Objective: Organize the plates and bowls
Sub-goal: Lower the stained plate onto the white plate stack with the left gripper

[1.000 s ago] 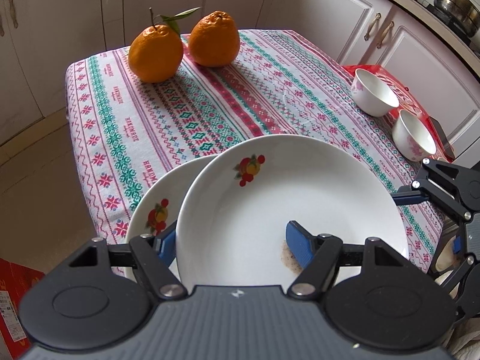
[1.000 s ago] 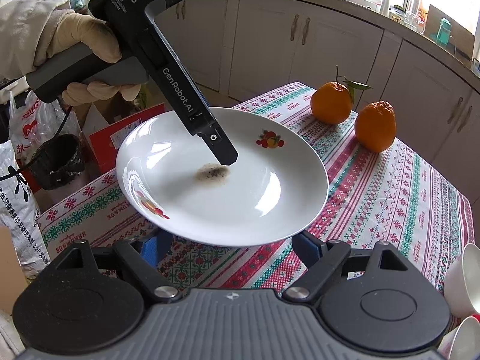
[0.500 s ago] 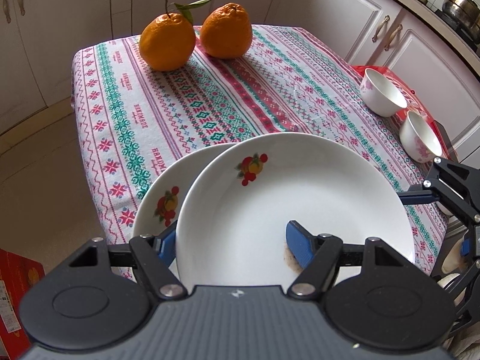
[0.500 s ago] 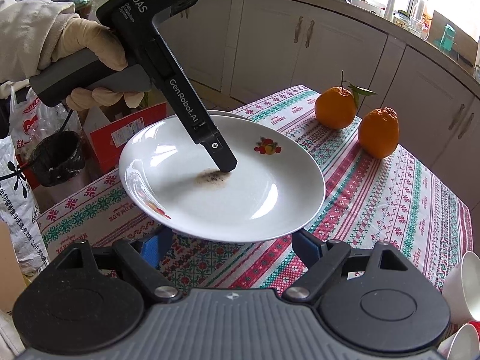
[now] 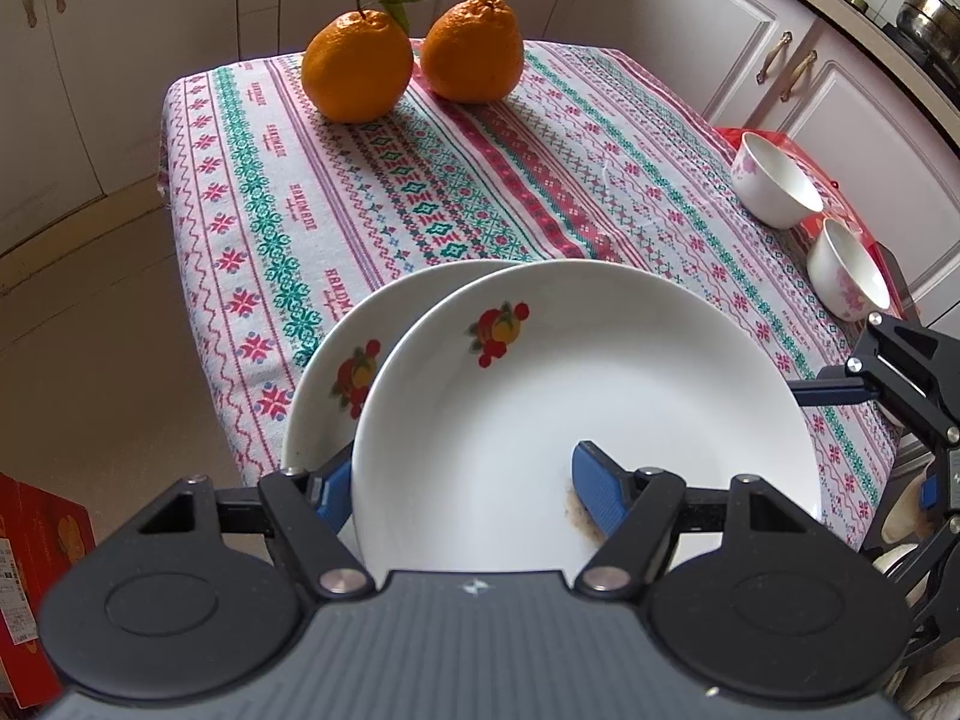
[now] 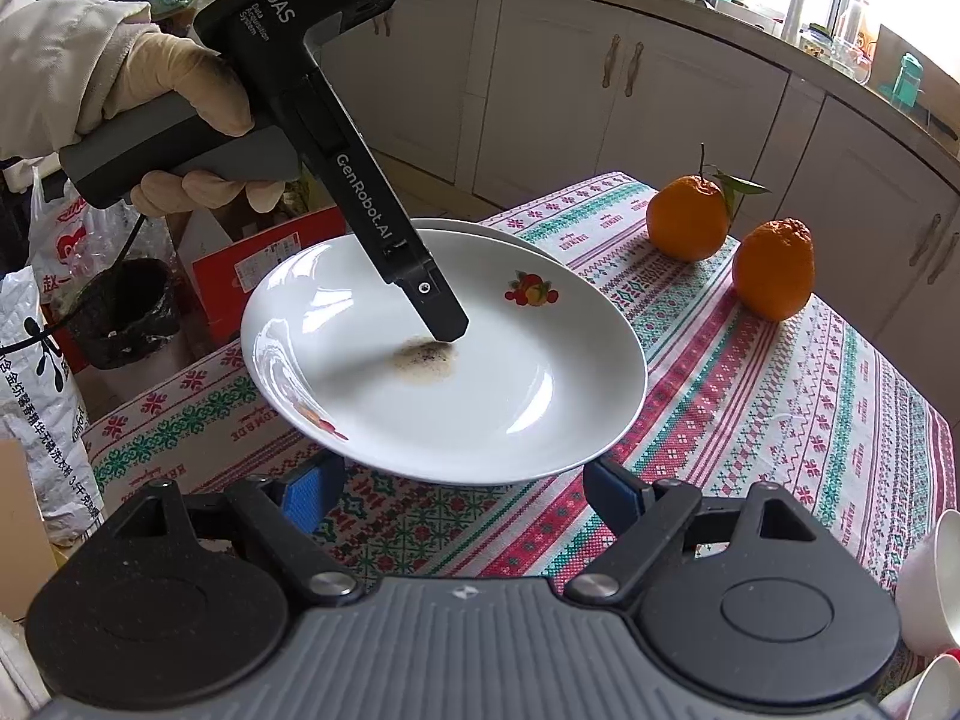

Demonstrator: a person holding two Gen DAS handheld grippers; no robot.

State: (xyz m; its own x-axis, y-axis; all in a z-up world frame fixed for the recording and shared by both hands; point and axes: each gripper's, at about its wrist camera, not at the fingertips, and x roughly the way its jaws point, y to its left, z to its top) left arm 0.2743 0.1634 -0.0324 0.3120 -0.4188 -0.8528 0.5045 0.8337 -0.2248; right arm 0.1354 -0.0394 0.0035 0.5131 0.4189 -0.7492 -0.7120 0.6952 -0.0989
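Plates first: your left gripper [image 5: 459,489] is clamped on the rim of a white round ceramic plate with a fruit motif [image 5: 576,408], one blue pad under the rim and the other pressed on the inner face beside a brownish, speckled smear [image 6: 426,355]. You hold that plate tilted and off the cloth, partly over a second white plate with the same fruit motif [image 5: 336,372], which lies at the near corner of the table covered by a red, green and white patterned cloth [image 5: 420,180]. Apart from the smear, the held plate carries nothing; what shows of the lower plate is bare.

Your right gripper [image 6: 462,489] has its jaws parted with nothing between them, and it sits just in front of the held plate's near edge, apart from it. Your left hand, in a cream glove [image 6: 180,102], grips the dark handle.

Further out, two white ceramic bowls with pink flowers [image 5: 774,186] [image 5: 846,276] sit open and empty on a red mat [image 5: 822,147] at the table's right edge. Two oranges [image 5: 357,66] [image 5: 471,48] stand side by side at the far end.

Against a second ago, more of the lower plate's rim shows beyond the held one, and the grip and both openings are unchanged.
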